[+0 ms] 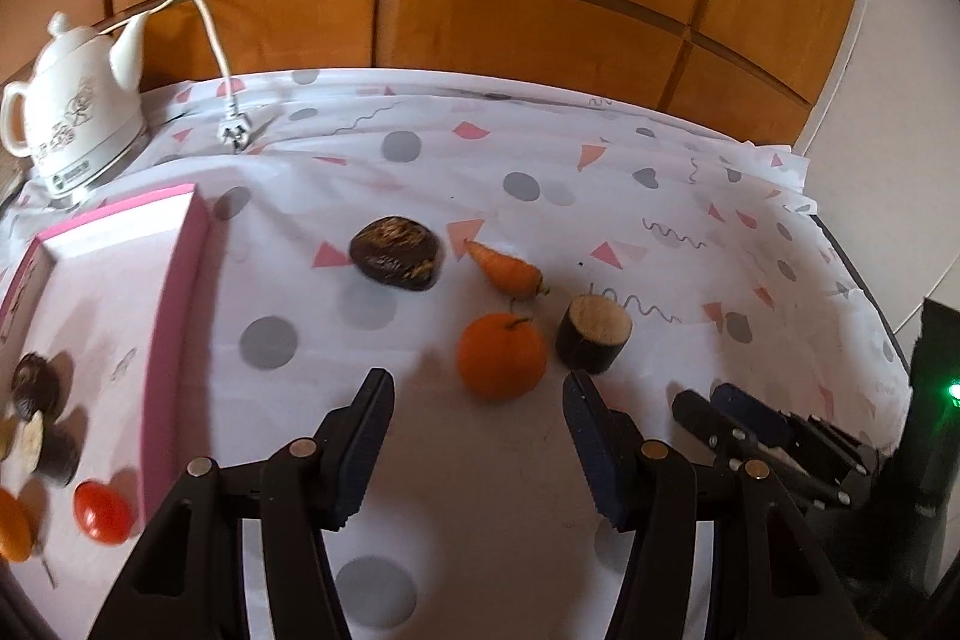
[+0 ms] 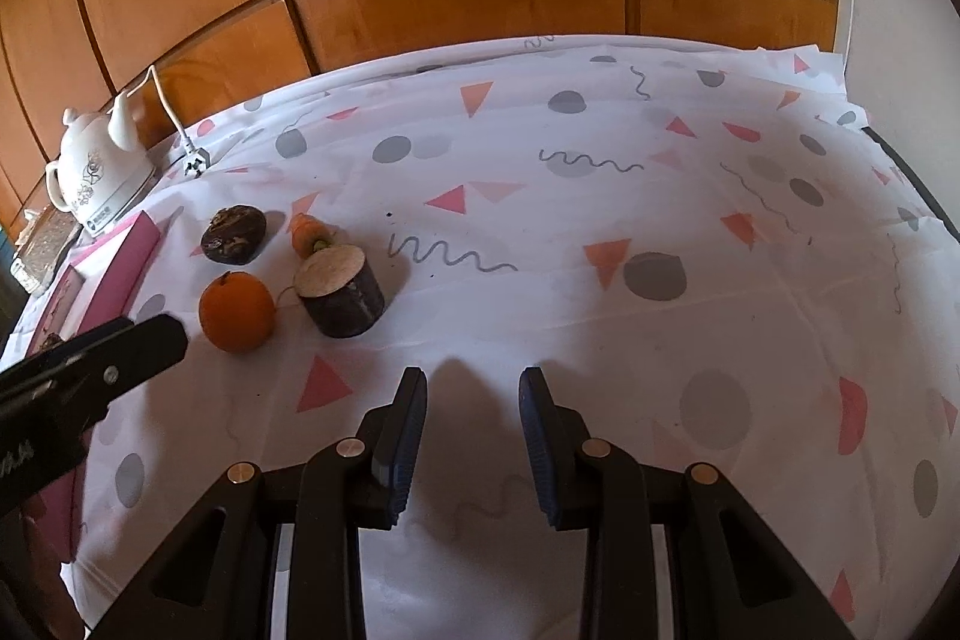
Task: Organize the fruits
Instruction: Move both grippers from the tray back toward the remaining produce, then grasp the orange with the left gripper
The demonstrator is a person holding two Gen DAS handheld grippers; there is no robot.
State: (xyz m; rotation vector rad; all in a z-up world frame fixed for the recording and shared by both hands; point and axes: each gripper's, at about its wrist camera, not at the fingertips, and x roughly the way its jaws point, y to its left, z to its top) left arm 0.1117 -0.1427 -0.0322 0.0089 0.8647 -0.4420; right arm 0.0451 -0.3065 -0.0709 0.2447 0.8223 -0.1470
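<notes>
An orange (image 1: 501, 355) lies on the patterned tablecloth just ahead of my left gripper (image 1: 478, 377), partly between its wide-apart tips and untouched. Behind it are a small carrot (image 1: 504, 271), a dark cylinder with a pale cut face (image 1: 594, 334) and a dark brown lumpy fruit (image 1: 396, 253). The left gripper is open and holds nothing. My right gripper (image 2: 472, 376) hovers over bare cloth to the right of the cylinder (image 2: 342, 295) and orange (image 2: 237, 310). Its jaws stand a narrow gap apart with nothing in it.
A pink-rimmed box (image 1: 174, 280) at the left holds a red tomato (image 1: 102, 511), an orange fruit and dark pieces (image 1: 36, 385). A white kettle (image 1: 78, 124) and its plug (image 1: 235, 133) sit at the back left. Wooden cabinet doors rise behind; the table's edge (image 2: 918, 184) runs along the right.
</notes>
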